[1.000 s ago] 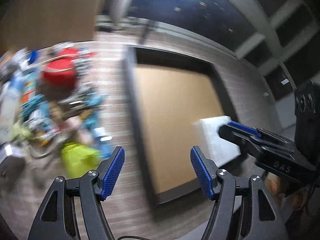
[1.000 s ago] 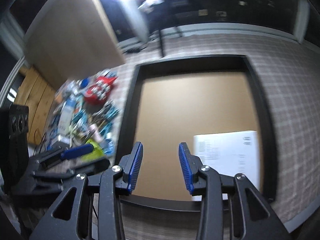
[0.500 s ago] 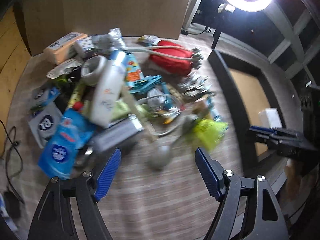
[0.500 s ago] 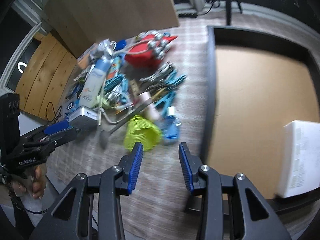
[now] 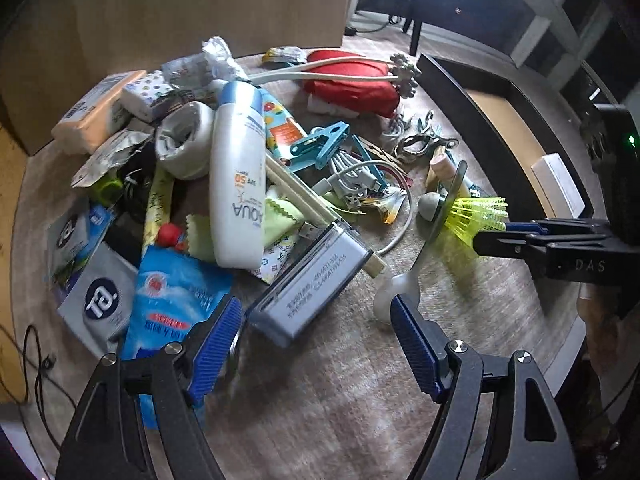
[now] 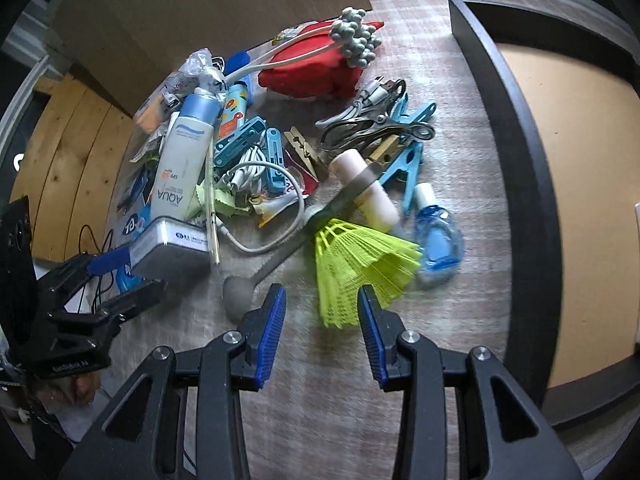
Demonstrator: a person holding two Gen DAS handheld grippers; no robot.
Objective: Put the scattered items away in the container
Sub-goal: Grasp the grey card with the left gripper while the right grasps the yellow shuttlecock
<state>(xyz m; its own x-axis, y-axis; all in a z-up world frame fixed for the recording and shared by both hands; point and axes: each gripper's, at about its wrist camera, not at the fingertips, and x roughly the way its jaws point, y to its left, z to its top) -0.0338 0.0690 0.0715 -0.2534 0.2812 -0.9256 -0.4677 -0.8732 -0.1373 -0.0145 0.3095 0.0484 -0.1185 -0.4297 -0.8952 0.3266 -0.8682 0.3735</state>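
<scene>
Scattered items are piled on the desk (image 5: 344, 412), at 10–12 o'clock from both claws. The container (image 6: 516, 128), a dark-rimmed tray with a tan floor, is seen at 2 o'clock in the right wrist view, just beside the pile; a white box (image 5: 558, 184) lies inside it.

The right claw (image 6: 322, 334) is held part open, nothing between its pads. The yellow shuttlecock (image 6: 360, 264) sits just ahead of it at 12 o'clock, not gripped. A blue bottle (image 6: 438, 240) is seen at 1 o'clock, touching the shuttlecock's skirt. A grey spoon (image 6: 240, 292) lies at 11 o'clock.

The left claw (image 5: 316, 344) is spread wide; its jaws have just been opening, nothing clamped. A grey tin (image 5: 312, 284) lies just ahead at 12 o'clock, between the pad tips but untouched. A blue pouch (image 5: 172, 304) is found at 10 o'clock, under the left pad.

Further out in the left wrist view: a white sunscreen bottle (image 5: 238, 176) at 11 o'clock, a white cable (image 5: 352, 176) at 12, a red pouch (image 5: 352, 84) at the far edge, blue clothes pegs (image 6: 404, 160) by the tray side.
</scene>
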